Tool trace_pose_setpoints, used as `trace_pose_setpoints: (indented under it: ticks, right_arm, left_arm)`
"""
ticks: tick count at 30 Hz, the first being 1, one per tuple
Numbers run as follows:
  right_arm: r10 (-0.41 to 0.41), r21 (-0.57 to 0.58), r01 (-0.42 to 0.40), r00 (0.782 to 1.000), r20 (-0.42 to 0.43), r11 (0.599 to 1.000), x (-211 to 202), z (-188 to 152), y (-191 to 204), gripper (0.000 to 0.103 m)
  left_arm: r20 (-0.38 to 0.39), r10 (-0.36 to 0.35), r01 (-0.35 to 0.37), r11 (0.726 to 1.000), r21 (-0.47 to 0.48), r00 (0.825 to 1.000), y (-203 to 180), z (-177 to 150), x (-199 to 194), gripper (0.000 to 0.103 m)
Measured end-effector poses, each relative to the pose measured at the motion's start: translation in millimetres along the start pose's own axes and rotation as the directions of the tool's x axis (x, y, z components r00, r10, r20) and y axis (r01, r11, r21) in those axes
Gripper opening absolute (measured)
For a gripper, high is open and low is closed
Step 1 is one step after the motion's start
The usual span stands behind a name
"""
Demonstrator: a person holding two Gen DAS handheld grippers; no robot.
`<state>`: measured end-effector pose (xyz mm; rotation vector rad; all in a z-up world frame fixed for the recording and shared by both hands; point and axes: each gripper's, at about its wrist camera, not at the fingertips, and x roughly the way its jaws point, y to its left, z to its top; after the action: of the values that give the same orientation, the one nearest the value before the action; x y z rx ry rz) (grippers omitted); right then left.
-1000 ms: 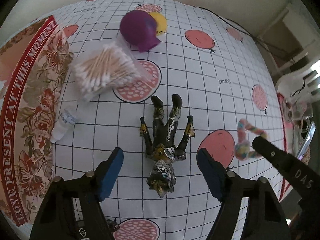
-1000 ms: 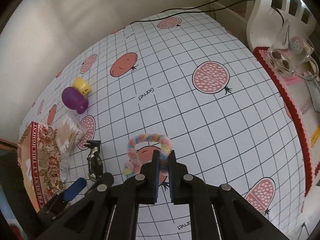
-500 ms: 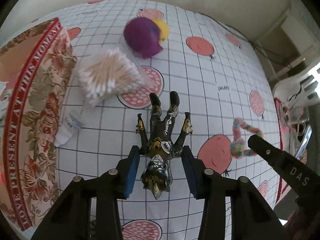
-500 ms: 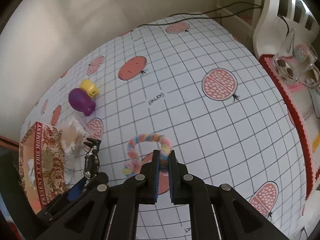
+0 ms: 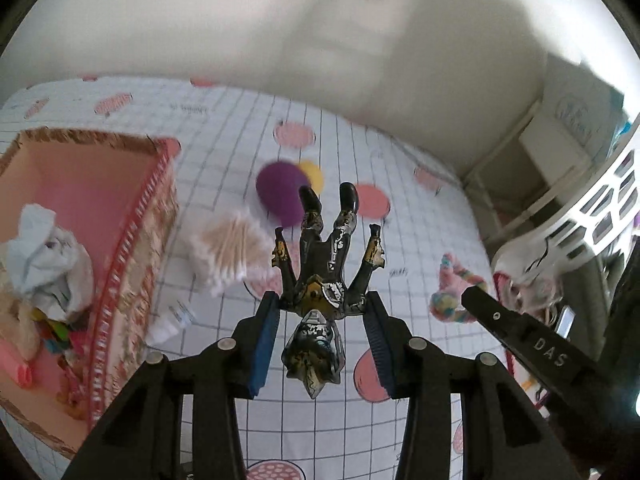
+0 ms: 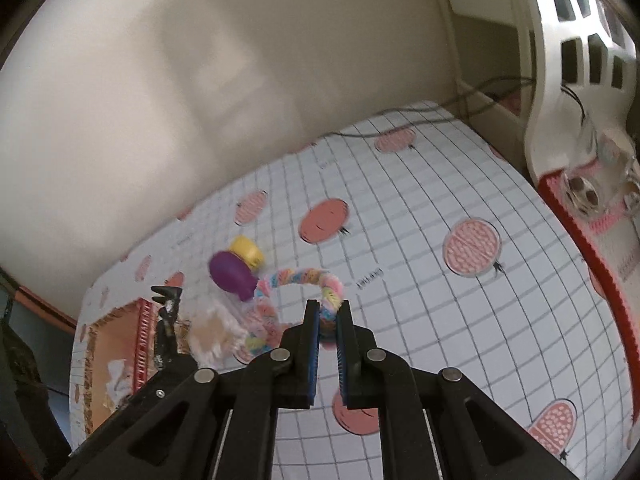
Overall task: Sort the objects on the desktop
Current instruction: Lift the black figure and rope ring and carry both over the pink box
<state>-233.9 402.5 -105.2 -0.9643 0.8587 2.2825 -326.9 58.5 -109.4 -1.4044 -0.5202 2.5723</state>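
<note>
My left gripper (image 5: 322,306) is shut on a black and gold toy figure (image 5: 326,276), head toward the camera and legs pointing away, lifted off the gridded tablecloth. My right gripper (image 6: 328,312) is shut on a pastel braided ring (image 6: 296,280), which hangs above the cloth; in the left wrist view the braided ring (image 5: 450,292) shows at the tip of the right gripper. A purple toy (image 5: 280,194) with a yellow piece (image 5: 312,172) behind it and a pack of cotton swabs (image 5: 228,250) lie on the cloth.
A floral open box (image 5: 136,248) with a pink inside stands at the left, holding crumpled tissue and small items. A small white bottle (image 5: 170,322) lies beside it. A white lattice rack (image 6: 560,60) and a red-edged mat (image 6: 580,240) are at the right. A wall is behind the table.
The left jaws closed on the toy figure and lifted it off the cloth. The right gripper rose with the braided ring. Both views now tilt up toward the wall.
</note>
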Motion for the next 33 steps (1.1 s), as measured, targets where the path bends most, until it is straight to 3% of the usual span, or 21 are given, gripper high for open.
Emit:
trace_pose_setpoints:
  ticks: [10,17,23,27,33]
  right_arm:
    - [0.083,-0.084,-0.082,0.997,0.003,0.993,7,-8,38,0.008]
    - [0.177,-0.138,-0.177,0.984,-0.018,0.974,13,-23,77,0.008]
    - [0.248,-0.233,-0.251,0.968,-0.044,0.939,16,-41,123,0.008]
    - [0.313,-0.250,-0.326,0.945,-0.092,0.912,20,-55,149,0.008]
    - [0.347,-0.322,-0.375,0.927,-0.145,0.869,19,-81,190,0.008]
  left_arm:
    - [0.099,0.020,-0.010,0.994,-0.106,0.995,37,14,-35,0.045]
    - [0.140,0.085,-0.053,0.975,-0.215,0.986,80,20,-51,0.045]
    - [0.187,0.181,-0.111,0.935,-0.335,0.966,128,15,-77,0.045]
    - [0.204,0.241,-0.139,0.899,-0.416,0.949,159,10,-92,0.045]
    - [0.219,0.321,-0.168,0.837,-0.521,0.921,202,-2,-118,0.045]
